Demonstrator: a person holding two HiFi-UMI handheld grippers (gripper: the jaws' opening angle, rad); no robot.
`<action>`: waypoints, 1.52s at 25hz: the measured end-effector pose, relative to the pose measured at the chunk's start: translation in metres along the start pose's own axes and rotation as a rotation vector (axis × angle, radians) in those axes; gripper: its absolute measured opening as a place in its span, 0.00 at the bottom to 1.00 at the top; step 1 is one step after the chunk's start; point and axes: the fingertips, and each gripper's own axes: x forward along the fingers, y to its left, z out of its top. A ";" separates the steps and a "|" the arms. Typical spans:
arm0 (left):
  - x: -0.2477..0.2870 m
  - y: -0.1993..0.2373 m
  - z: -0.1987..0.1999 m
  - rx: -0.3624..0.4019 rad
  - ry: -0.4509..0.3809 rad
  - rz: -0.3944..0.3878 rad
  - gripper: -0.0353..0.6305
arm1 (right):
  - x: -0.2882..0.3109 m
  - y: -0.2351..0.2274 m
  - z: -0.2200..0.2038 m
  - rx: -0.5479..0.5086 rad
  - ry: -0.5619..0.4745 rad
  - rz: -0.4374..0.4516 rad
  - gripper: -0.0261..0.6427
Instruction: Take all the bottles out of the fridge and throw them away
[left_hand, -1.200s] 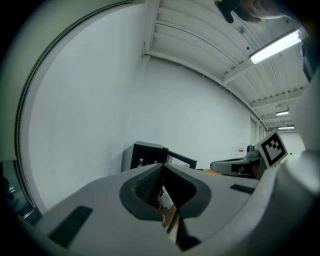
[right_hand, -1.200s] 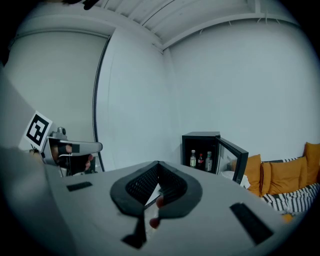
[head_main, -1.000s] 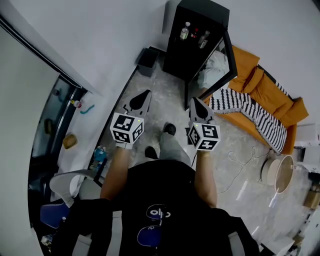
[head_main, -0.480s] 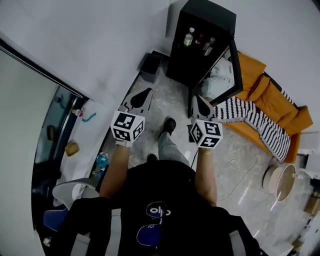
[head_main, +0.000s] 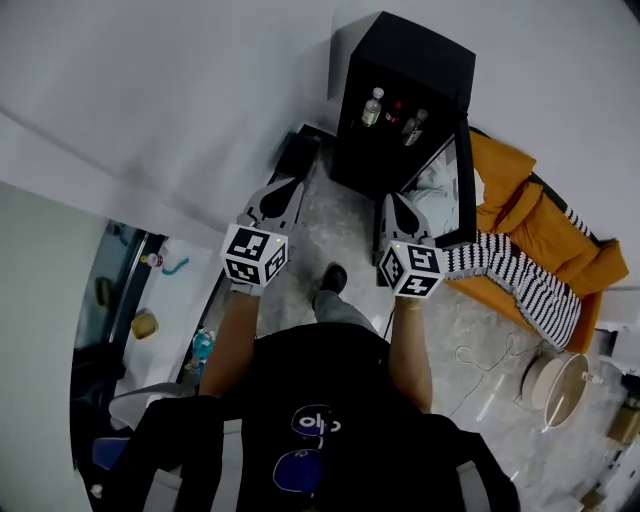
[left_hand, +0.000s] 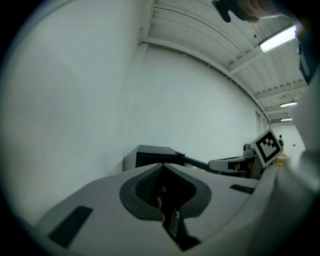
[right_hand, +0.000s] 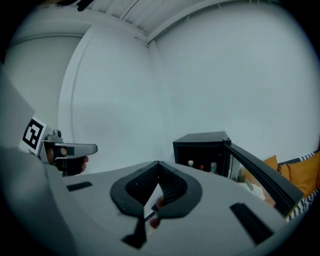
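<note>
A black mini fridge (head_main: 400, 70) stands against the white wall, its glass door (head_main: 462, 180) swung open to the right. Three bottles stand on its shelf: a clear one (head_main: 372, 107), a red-capped one (head_main: 393, 113) and a third (head_main: 413, 127). In the right gripper view the same bottles (right_hand: 201, 166) show inside the fridge (right_hand: 200, 145). My left gripper (head_main: 278, 197) and right gripper (head_main: 398, 207) are held side by side over the floor, well short of the fridge. Both are shut with nothing in them. The left gripper (left_hand: 162, 167) points at the fridge's left side (left_hand: 150, 152); the right gripper (right_hand: 158, 164) points left of the shelf.
A small black bin (head_main: 297, 155) sits by the wall left of the fridge. An orange sofa (head_main: 540, 200) with a striped blanket (head_main: 510, 270) lies behind the open door. A cable (head_main: 480, 350) and a round pale stool (head_main: 555, 380) are on the floor at right.
The person has walked toward the fridge, carrying both grippers forward together. The fridge now sits nearer and more central. Both pairs of jaws look the same as before.
</note>
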 end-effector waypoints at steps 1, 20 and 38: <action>0.012 0.003 0.004 0.002 0.002 -0.001 0.05 | 0.009 -0.007 0.005 0.007 -0.004 0.002 0.05; 0.173 -0.040 0.010 0.097 0.126 -0.145 0.05 | 0.066 -0.123 0.025 0.174 -0.055 -0.053 0.05; 0.213 -0.009 0.030 0.102 0.055 -0.311 0.05 | 0.093 -0.134 0.044 0.153 -0.098 -0.230 0.05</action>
